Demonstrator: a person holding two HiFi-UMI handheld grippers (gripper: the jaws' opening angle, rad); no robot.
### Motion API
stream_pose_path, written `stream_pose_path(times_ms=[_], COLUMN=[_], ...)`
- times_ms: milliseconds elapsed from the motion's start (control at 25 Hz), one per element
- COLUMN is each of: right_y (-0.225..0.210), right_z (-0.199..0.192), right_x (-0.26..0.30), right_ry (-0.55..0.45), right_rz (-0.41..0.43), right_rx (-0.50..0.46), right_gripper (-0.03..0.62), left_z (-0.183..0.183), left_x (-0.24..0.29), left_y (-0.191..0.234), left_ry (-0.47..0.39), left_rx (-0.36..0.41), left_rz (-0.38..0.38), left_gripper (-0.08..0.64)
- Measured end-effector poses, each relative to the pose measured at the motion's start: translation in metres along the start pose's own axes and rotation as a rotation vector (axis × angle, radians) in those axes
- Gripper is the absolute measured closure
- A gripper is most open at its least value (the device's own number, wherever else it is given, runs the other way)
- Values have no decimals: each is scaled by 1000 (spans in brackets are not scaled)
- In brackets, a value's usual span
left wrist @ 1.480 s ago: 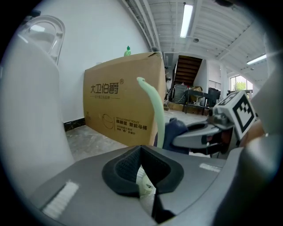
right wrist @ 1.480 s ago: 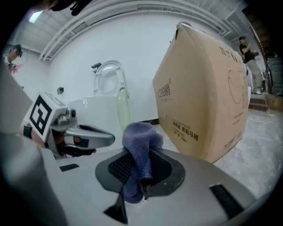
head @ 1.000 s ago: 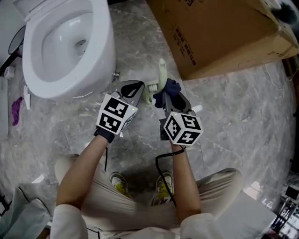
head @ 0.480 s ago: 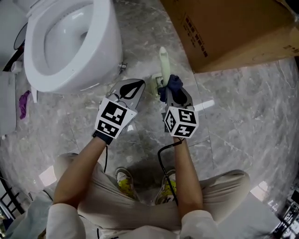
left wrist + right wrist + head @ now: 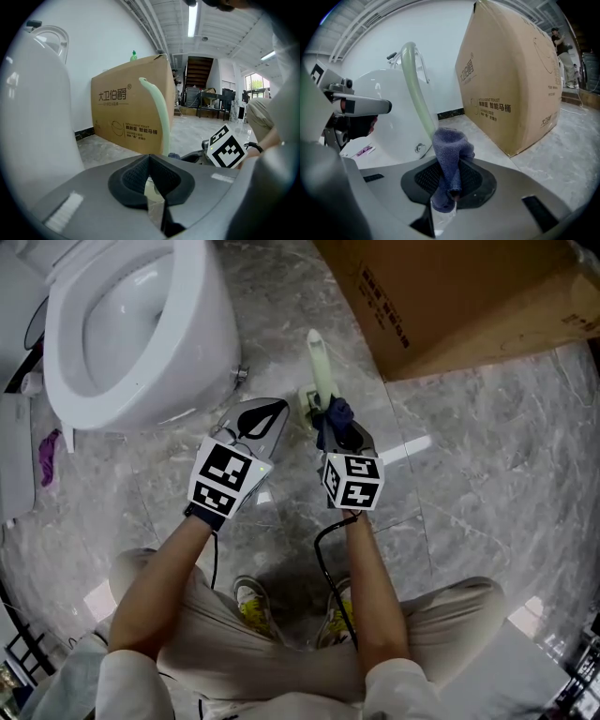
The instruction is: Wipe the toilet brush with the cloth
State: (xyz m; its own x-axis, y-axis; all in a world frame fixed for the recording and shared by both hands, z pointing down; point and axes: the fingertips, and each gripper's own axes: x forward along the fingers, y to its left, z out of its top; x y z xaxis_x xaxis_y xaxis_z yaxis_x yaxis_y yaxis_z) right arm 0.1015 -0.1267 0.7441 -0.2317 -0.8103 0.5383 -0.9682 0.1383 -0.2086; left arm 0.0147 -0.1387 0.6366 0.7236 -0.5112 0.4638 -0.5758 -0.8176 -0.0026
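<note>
Right tool (image 5: 447,187) tight on blue cloth (image 5: 450,154) beside toilet brush (image 5: 417,89); left tool (image 5: 151,176) empty, jaws together.

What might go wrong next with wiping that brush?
The toilet brush stands upright on the floor. The left gripper seems shut beside it, not holding it, so a push from the cloth may tip it over. The right gripper pinches only a narrow fold of cloth, which might slip out.

Grey marble floor (image 5: 487,474), white toilet (image 5: 204,334), cardboard box (image 5: 450,296)
</note>
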Motion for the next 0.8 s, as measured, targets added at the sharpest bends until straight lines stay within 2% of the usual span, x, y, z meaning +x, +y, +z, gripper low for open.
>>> stream_pose_path(times_ms=[200, 280, 400, 520, 640, 800], right_y=[-2, -6, -19, -17, 0, 28], right_z=[-11, -11, 8, 42, 62, 42], right_x=[3, -1, -20, -43, -64, -59], right_ry=[40, 40, -39, -133, -208, -190], right_rz=[-7, -36, -88, -64, -86, -107], right_rx=[-6, -12, 53, 102, 38, -149], right_gripper=[518, 518, 518, 518, 520, 520], left_z=[-4, -9, -11, 0, 8, 11], left_x=[1, 1, 3, 7, 10, 13], left_y=[2, 4, 11, 17, 23, 27], left_ry=[9, 19, 20, -11, -26, -41], left_rx=[-2, -10, -67, -133, -137, -186], left_rz=[-1, 2, 15, 21, 40, 53], left_gripper=[558, 559, 559, 558, 560, 560])
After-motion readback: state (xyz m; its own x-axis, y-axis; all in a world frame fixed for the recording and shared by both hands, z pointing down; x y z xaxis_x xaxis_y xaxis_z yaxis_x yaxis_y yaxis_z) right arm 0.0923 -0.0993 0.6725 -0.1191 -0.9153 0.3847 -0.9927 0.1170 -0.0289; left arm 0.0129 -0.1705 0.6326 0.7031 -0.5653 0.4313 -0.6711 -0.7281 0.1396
